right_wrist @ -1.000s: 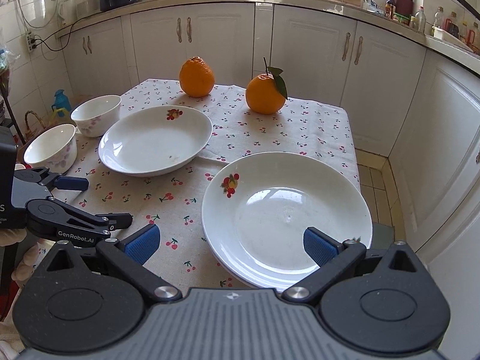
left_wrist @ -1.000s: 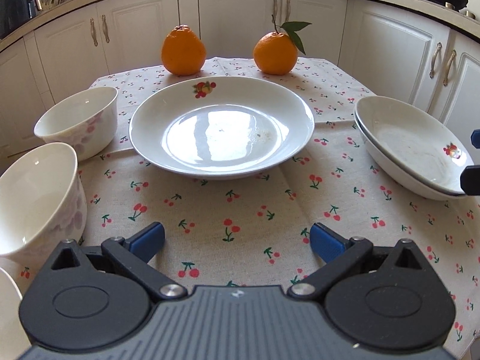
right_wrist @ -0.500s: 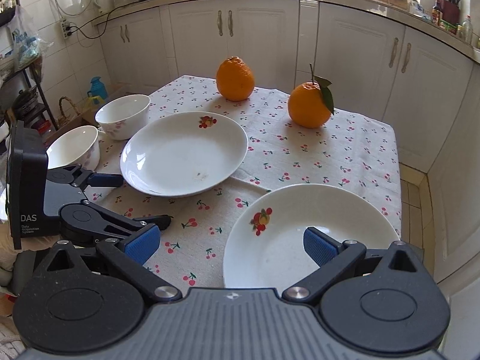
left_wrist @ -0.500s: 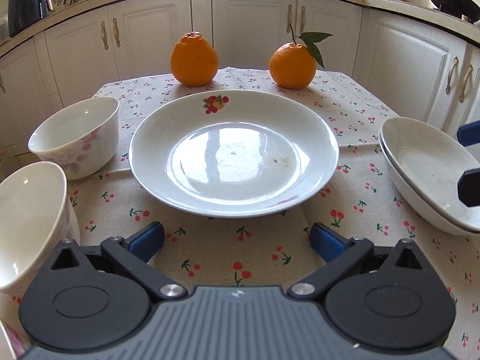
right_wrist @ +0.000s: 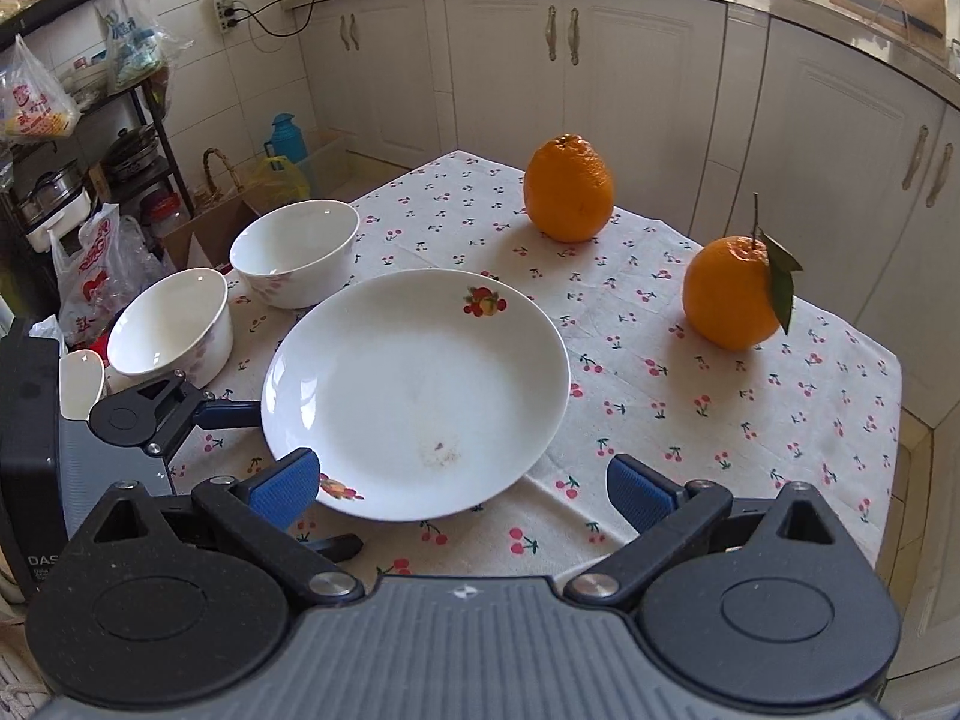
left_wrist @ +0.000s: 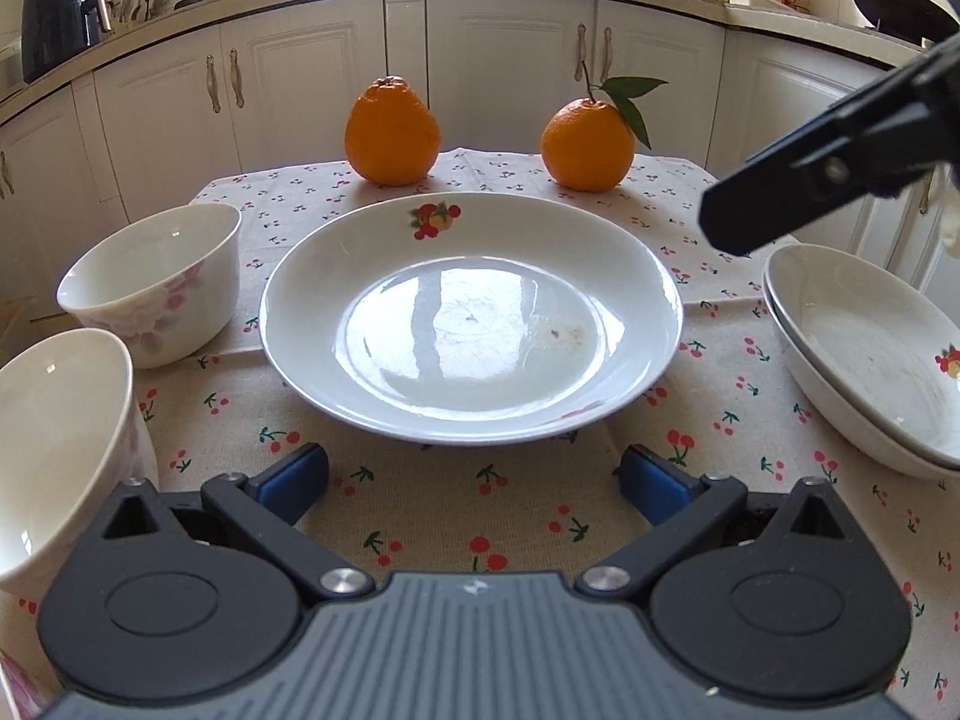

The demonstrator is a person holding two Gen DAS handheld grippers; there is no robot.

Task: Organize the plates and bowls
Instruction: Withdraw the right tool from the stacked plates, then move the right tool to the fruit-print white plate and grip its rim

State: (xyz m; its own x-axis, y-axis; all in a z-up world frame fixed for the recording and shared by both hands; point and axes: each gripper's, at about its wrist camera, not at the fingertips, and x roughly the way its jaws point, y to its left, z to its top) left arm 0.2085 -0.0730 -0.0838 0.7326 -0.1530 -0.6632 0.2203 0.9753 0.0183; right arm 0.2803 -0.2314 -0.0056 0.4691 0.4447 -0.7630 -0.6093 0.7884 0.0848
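Basically, the left gripper (left_wrist: 474, 483) sat low over the cherry-print cloth (left_wrist: 432, 504), fingers (left_wrist: 294, 480) spread wide and released, nothing between them. The single plate (left_wrist: 471, 315) lay flat on the counter at 12 o'clock from those fingers, its near rim just beyond the tips and apart from them. In the left wrist view a far bowl (left_wrist: 153, 282) stood at 10 o'clock, a near bowl (left_wrist: 57, 450) at 9 o'clock, beside the left finger but not touching it. Stacked plates (left_wrist: 870, 360), two nested, sat at 3 o'clock, well apart from the fingers. One finger of the right gripper (left_wrist: 798, 192) hung in the air at 2 o'clock above that stack. Two oranges (left_wrist: 393, 132) stood at the back edge, past the single plate.

In the right wrist view the right gripper (right_wrist: 459, 489) was also released, fingers (right_wrist: 639, 489) wide apart, empty. The single plate (right_wrist: 414, 390) lay at 12 o'clock; its near rim appeared to overlap the left blue pad in the picture, contact could not be told. The left gripper (right_wrist: 198, 414) showed at 9 o'clock, one finger at the plate's left rim. Both bowls (right_wrist: 294, 252) sat at 10 o'clock, close together, whether touching could not be told.
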